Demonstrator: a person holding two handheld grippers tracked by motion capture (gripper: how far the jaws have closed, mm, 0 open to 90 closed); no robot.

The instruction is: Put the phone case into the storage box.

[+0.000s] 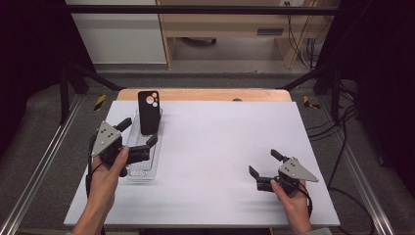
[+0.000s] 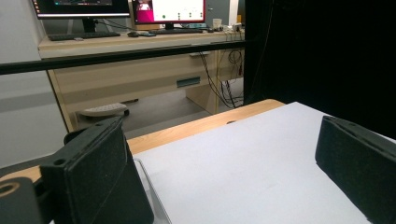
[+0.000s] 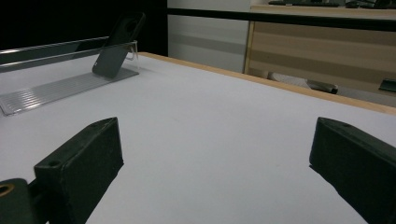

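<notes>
My left gripper [image 1: 138,132] hangs over the clear ribbed stand [image 1: 142,169], jaws spread wide and empty, near the black phone case [image 1: 148,111]. The case leans upright at the stand's far end, camera cutouts on top, propped so I can take it by its edges, I judge. White table mat [image 1: 215,147] bare between. My right gripper [image 1: 265,163] waits low over the mat, well apart from the stand, jaws apart, nothing held. Count: one case, one stand, two grippers.
</notes>
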